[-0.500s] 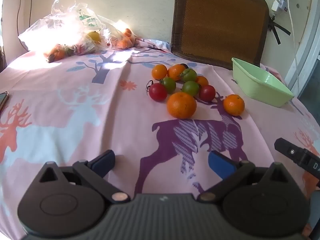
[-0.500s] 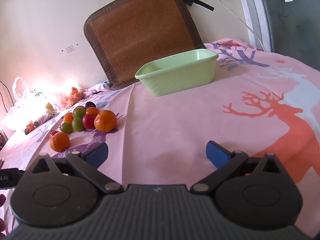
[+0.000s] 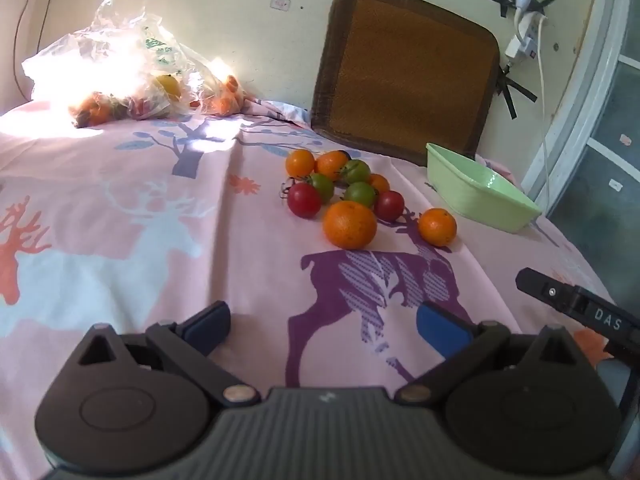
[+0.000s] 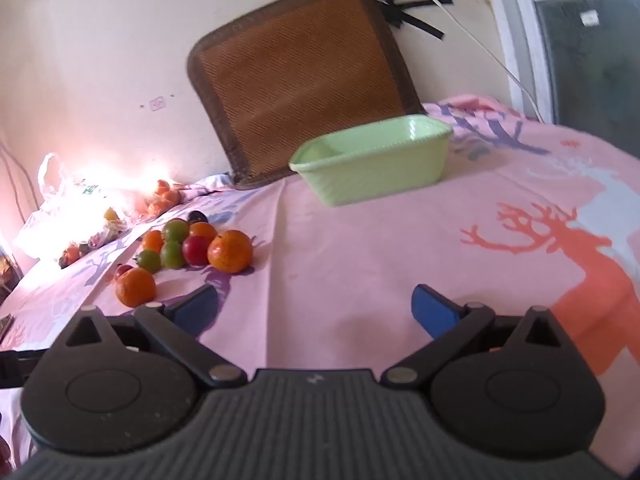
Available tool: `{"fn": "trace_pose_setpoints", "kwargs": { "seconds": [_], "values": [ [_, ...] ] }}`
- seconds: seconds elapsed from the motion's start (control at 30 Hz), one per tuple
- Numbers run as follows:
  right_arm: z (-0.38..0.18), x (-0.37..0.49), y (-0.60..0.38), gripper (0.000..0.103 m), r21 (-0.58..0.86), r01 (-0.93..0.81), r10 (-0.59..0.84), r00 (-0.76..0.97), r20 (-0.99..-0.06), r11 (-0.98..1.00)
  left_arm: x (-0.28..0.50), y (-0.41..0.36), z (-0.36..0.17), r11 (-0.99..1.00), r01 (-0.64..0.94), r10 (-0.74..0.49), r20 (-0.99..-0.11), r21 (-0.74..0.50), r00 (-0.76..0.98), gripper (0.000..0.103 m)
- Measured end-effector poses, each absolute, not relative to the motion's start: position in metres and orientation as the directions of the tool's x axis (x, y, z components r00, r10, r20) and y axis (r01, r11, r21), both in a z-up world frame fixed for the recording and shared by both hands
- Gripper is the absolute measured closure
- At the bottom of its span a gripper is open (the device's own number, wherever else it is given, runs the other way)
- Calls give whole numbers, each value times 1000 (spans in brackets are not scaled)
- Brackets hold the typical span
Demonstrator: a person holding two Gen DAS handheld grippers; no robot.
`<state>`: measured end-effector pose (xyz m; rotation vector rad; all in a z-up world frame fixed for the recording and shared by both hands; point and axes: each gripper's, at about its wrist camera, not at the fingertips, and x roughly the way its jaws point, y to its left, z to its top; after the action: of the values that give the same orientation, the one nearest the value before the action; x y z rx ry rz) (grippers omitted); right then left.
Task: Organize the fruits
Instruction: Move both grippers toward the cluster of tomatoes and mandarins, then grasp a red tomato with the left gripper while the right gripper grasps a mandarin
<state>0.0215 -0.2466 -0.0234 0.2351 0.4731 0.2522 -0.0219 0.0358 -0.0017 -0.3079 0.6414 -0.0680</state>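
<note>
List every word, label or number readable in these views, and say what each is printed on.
"DAS": white letters on the black bar of the right gripper, at the right edge of the left wrist view.
Green print on the plastic bag: washed out by glare, unreadable.
Small sticker on the wall: too small to read.

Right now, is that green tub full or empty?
Empty, as far as shows: the green tub has bare inner walls and nothing above its rim; its floor is partly hidden. The fruits lie on the cloth.
</note>
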Motion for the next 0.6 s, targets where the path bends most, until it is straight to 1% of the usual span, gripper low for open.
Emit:
{"fn": "trace_pose_setpoints", "kwargs": {
  "seconds": [0.03, 0.07, 0.1, 0.13, 0.17, 0.2, 0.27, 0.3, 0.4, 0.43, 0.5, 0.6],
  "values": [
    [-21, 20, -243, 7, 262, -207, 303, 862, -406, 943, -21, 43, 0, 948, -39, -158, -572, -316, 805, 0],
    [-19, 20, -240, 14, 246, -227, 312, 862, -398, 942, -19, 49, 3, 945, -39, -160, -564, -324, 810, 0],
    [-18, 20, -237, 23, 232, -251, 326, 859, -394, 940, -18, 55, 5, 944, -43, -155, -555, -327, 817, 3],
    [-17, 22, -234, 28, 221, -274, 342, 852, -396, 936, -15, 61, 9, 946, -46, -147, -548, -322, 823, 6],
    [-16, 24, -230, 37, 211, -299, 361, 841, -403, 931, -9, 66, 13, 949, -38, -146, -542, -313, 828, 11],
    [-16, 27, -226, 43, 206, -323, 381, 827, -412, 924, -4, 70, 18, 952, -25, -150, -535, -305, 832, 13],
    [-13, 33, -213, 49, 187, -382, 425, 798, -428, 905, 10, 76, 28, 957, 15, -169, -517, -289, 839, 19],
    [-11, 35, -204, 50, 171, -414, 446, 785, -430, 894, 20, 79, 31, 958, 31, -183, -523, -285, 833, 24],
    [-4, 40, -171, 49, 121, -528, 521, 728, -444, 841, 50, 82, 34, 944, 99, -263, -538, -314, 801, 33],
    [-2, 45, -161, 49, 113, -559, 544, 707, -452, 821, 58, 82, 33, 942, 113, -277, -543, -316, 793, 34],
    [1, 54, -142, 47, 87, -592, 557, 684, -470, 801, 74, 81, 28, 939, 111, -288, -567, -327, 772, 43],
    [-4, 68, -114, 45, 43, -624, 551, 654, -518, 780, 92, 82, 18, 919, 122, -336, -581, -376, 742, 46]
  ]
}}
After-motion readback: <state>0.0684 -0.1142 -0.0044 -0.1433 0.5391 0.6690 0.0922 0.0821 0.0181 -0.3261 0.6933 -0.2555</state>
